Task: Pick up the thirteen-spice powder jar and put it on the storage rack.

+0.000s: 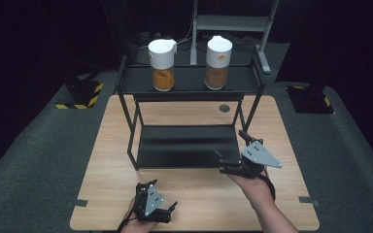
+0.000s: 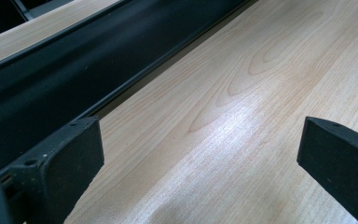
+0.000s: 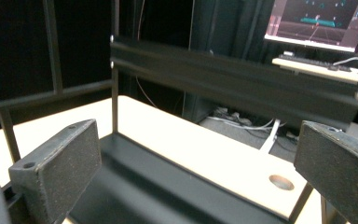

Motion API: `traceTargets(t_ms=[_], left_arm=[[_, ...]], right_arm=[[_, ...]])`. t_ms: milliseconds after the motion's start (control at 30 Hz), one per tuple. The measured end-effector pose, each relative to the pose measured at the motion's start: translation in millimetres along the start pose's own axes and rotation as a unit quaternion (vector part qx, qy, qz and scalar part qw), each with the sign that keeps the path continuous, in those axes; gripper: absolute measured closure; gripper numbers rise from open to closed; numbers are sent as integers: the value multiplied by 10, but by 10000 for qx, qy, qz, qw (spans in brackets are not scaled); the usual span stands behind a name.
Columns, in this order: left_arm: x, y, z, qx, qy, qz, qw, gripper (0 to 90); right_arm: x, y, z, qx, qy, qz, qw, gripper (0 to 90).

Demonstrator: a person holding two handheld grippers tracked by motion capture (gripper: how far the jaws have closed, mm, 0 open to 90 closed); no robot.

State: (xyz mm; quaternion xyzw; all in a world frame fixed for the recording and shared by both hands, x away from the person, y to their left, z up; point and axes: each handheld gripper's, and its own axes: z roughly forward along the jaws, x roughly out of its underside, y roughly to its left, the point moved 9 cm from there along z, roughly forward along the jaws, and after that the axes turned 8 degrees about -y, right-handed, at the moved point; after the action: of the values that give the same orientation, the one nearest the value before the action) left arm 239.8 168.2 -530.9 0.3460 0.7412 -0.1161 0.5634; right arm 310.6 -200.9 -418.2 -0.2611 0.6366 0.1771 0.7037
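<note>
A black two-tier rack (image 1: 189, 77) stands on the wooden table (image 1: 116, 165). On its top shelf are two upright white-lidded jars: the left jar (image 1: 161, 60) holds orange powder, the right jar (image 1: 218, 58) brownish powder. My left gripper (image 1: 161, 194) lies low near the table's front edge, open and holding nothing; its own view has its jaws wide apart (image 2: 200, 140) over bare wood, beside the rack's lower shelf (image 2: 51, 79). My right gripper (image 1: 229, 144) hovers at the lower shelf's (image 1: 184, 145) front right corner, open (image 3: 196, 154), facing the shelf (image 3: 144, 182) and top rail (image 3: 233, 79).
A round cable hole (image 1: 224, 108) sits in the table behind the rack. Black-and-yellow striped bases (image 1: 80, 94) rest on the grey floor at the left. A metal stand (image 1: 233, 22) rises behind the table. A lit monitor (image 3: 321, 21) glows in the right gripper view.
</note>
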Motion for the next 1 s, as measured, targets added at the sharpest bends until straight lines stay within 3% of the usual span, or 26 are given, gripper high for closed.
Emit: traceTargets(t_ms=[333, 600, 833, 900, 1000], left_arm=[[-3, -7, 3, -12, 16, 16, 10000, 7], [-2, -9, 3, -23, 14, 15, 10000, 7], [-3, -15, 3, -39, 18, 30, 10000, 7], [-5, -22, 5, -39, 31, 52, 10000, 7], [-8, -30, 10, -49, 46, 86, 9999, 7]], right_arm=[[506, 47, -227, -21, 524, -46, 9986, 0], [896, 50, -364, 4, 1028, -162, 9946, 0], [1078, 4, -515, 62, 1319, -306, 9908, 0], [1112, -31, -554, 85, 1544, -394, 9872, 2], [1121, -68, -605, 184, 1520, -453, 9872, 0]])
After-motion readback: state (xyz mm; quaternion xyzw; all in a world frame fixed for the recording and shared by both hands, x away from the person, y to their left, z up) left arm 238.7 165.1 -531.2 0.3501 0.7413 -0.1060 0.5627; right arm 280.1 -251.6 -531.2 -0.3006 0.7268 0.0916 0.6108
